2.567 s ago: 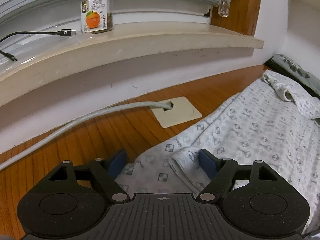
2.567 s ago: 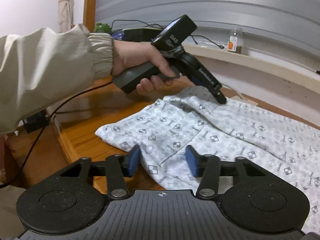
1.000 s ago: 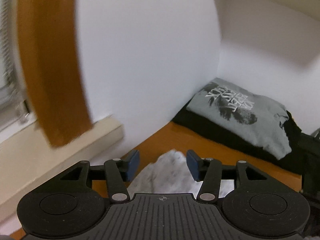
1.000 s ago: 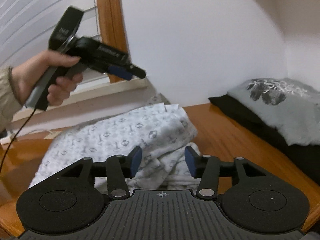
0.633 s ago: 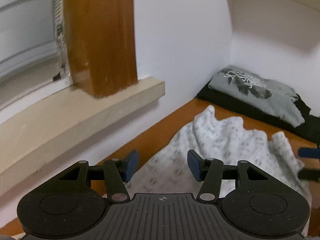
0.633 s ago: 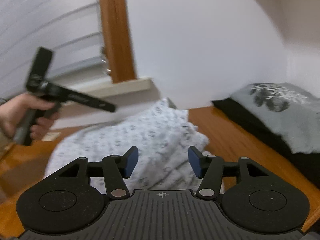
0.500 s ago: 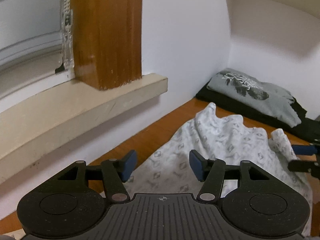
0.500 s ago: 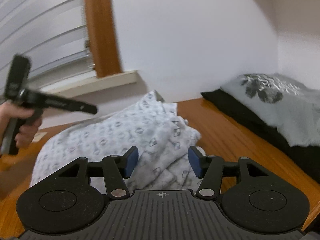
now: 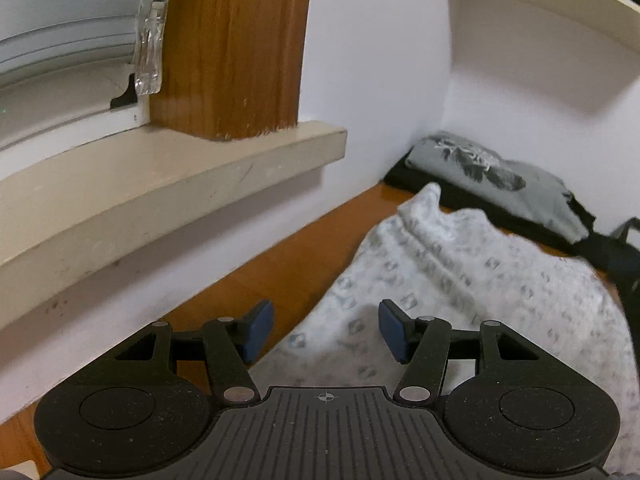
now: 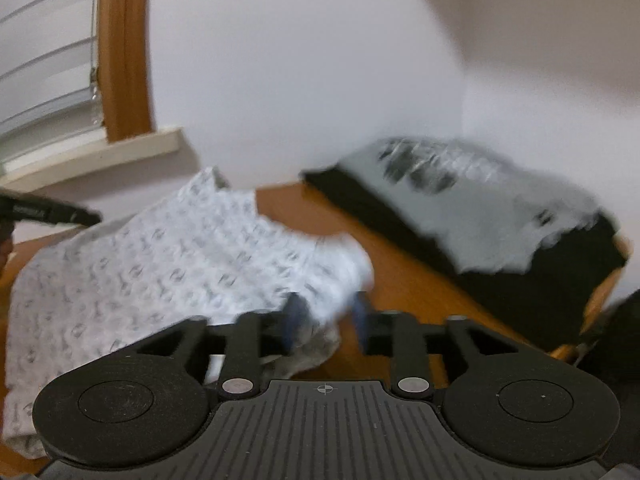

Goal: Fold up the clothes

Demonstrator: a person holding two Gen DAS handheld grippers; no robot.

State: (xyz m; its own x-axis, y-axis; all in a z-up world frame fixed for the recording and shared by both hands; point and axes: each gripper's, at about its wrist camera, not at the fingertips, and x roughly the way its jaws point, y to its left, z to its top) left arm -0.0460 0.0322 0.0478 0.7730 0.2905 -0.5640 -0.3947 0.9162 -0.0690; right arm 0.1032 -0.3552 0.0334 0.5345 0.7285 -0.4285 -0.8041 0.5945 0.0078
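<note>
White patterned garment [image 10: 168, 264] lies bunched lower left, folding unfinished; left gripper [image 9: 326, 330] wide, right gripper [image 10: 324, 320] narrower, grip unclear.

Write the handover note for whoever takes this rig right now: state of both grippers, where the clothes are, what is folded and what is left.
Left gripper: open, empty, low over the near edge of the patterned white garment.
Right gripper: blurred by motion, jaws apart around the garment's corner; no firm grip visible.
The patterned garment lies bunched on the wooden table, apparently folded over once. Gray printed shirt sits folded on black clothing in the far corner.
Left to do: flatten the patterned garment, finish its folds, then probably stack it with the others.
</note>
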